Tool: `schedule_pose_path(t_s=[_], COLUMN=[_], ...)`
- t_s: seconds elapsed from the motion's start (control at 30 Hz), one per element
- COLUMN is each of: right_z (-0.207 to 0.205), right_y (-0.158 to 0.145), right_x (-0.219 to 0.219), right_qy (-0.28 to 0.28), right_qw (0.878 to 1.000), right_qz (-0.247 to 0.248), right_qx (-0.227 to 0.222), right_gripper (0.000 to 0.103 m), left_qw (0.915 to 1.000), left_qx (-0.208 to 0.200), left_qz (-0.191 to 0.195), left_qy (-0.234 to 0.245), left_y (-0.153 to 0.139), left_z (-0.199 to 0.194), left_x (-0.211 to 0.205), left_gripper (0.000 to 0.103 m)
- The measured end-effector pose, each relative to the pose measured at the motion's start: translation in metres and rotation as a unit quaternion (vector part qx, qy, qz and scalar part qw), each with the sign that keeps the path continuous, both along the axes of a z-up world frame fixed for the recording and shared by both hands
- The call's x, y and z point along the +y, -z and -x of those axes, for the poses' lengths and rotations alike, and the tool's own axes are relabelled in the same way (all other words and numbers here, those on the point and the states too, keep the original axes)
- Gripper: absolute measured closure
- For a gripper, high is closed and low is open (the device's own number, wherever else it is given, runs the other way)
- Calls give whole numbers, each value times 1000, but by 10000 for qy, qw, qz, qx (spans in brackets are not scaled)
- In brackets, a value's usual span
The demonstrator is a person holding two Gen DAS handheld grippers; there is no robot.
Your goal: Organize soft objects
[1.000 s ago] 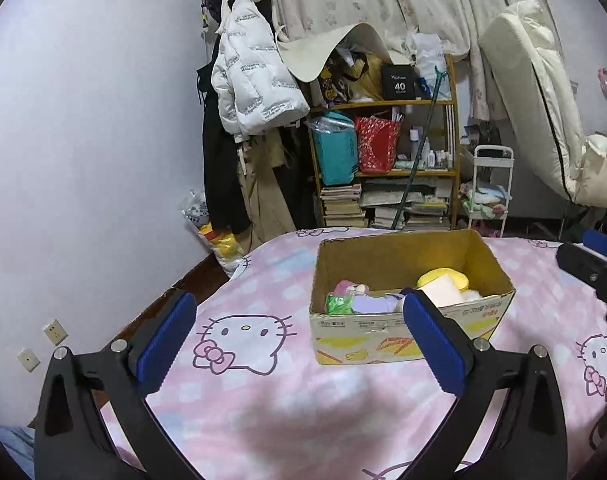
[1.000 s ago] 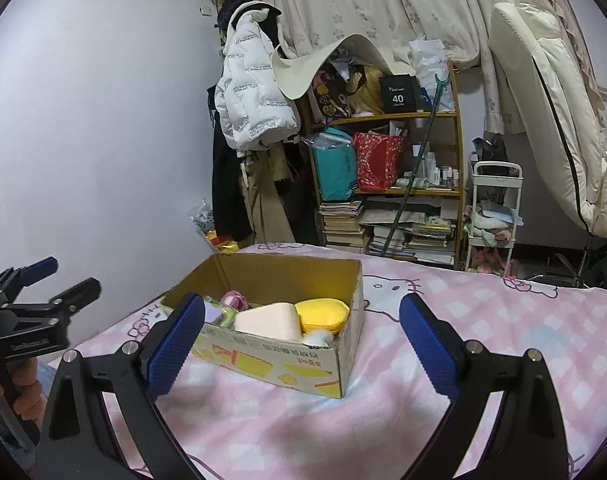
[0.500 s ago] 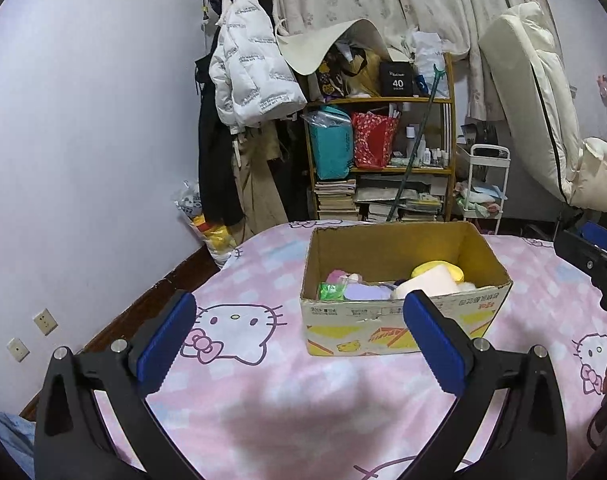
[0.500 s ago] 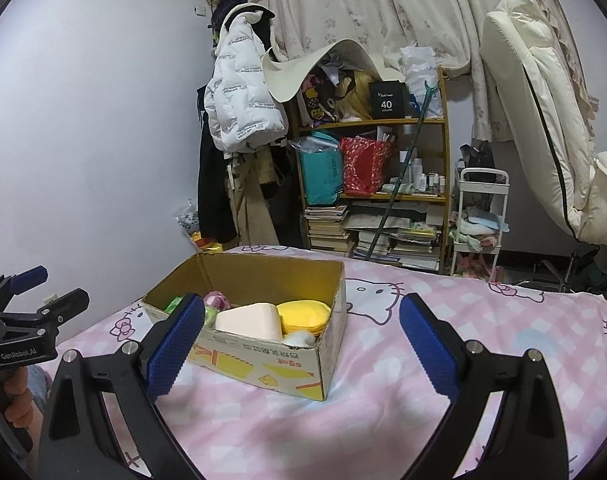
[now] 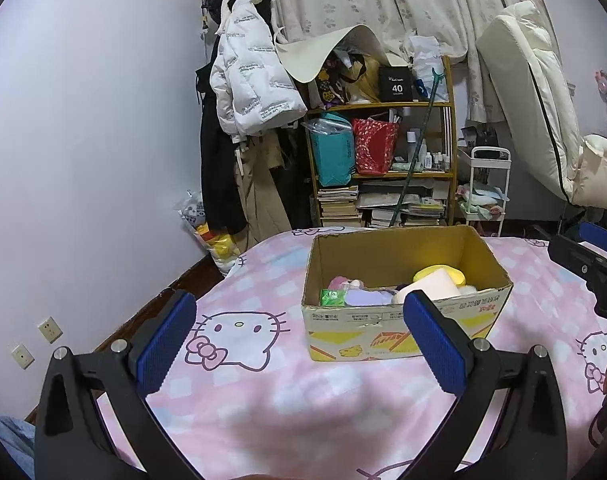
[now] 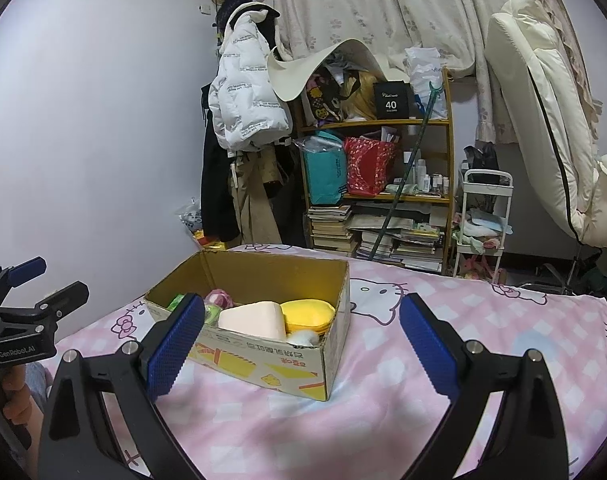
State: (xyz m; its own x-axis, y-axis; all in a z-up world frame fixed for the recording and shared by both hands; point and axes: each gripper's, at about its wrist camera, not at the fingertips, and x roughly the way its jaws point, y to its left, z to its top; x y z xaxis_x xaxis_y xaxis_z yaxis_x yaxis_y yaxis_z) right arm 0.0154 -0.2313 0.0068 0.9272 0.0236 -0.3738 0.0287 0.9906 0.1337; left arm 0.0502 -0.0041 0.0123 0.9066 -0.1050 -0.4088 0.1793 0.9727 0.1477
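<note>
— Jaws? Spread wide on both; left gripper (image 5: 299,340) and right gripper (image 6: 301,344) grasping nothing, hovering near the bedspread (image 5: 303,412).

— And the soft objects? Packed inside the cardboard box (image 6: 263,364) on the bed: cream sponge block (image 6: 251,320) in the middle, yellow sponge (image 6: 307,312) to its right, pink ball (image 6: 219,299) and green packet (image 5: 332,298) toward the left.

— Progress? Looks nearly done; nothing soft seen lying loose outside the box. Perhaps only tidying left.

— Beyond? Cluttered shelf (image 6: 383,200) and hanging white jacket (image 6: 243,96) far behind.
</note>
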Motion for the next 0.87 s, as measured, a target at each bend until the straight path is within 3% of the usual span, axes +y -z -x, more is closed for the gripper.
schedule_pose_path(t_s=[0.87], right_z=[1], right_y=[3], right_x=[-10], right_qy=[91], right_qw=[9999], right_qz=[-41], right_qx=[-21], right_gripper=[1], left_qw=[10000], left_qx=[-68], left_qz=[-10], left_qy=[-14], left_y=[-2], left_z=[3], left_x=[2], left_gripper=[1])
